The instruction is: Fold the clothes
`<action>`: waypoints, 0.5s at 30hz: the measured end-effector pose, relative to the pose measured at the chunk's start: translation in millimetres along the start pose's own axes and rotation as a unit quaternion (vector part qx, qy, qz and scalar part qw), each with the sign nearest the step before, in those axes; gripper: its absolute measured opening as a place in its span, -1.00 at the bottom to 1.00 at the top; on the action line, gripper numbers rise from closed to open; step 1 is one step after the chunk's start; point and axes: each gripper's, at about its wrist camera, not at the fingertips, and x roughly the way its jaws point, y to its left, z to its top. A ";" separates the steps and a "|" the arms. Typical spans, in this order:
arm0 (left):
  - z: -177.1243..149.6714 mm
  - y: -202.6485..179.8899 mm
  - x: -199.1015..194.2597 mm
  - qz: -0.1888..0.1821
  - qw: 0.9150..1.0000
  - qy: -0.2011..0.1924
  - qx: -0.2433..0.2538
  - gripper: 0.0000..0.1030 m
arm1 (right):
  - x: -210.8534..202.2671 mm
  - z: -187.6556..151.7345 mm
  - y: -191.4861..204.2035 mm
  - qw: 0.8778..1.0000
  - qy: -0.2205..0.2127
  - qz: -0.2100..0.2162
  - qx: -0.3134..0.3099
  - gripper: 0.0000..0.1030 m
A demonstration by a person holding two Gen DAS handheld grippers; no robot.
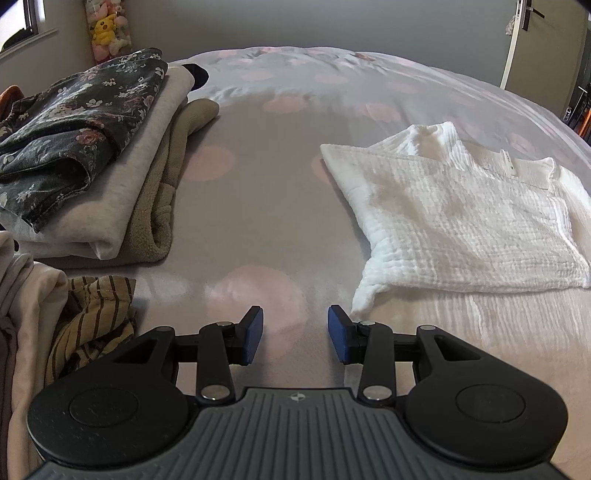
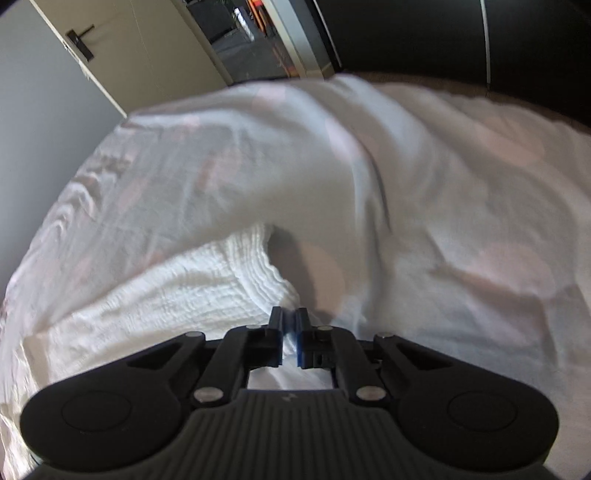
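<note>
Here, right gripper [image 2: 290,332] pinches the white muslin garment [image 1: 454,221] mid-fold — left gripper [image 1: 295,332] gapes empty; next, probably laying the edge across.

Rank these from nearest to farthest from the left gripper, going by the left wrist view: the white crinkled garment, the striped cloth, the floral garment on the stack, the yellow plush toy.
From the left gripper:
1. White crinkled garment, right; its corner lies beside the right fingertip.
2. Striped cloth, left, crumpled, near the camera.
3. Floral garment, left, atop the folded stack.
4. Yellow plush toy, far left, by the wall.
</note>
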 end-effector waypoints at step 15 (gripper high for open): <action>2.6 4.1 14.9 0.024 1.000 0.004 0.001 -0.28 | 0.2 39.5 12.9 0.998 -0.047 0.018 -0.038 -0.16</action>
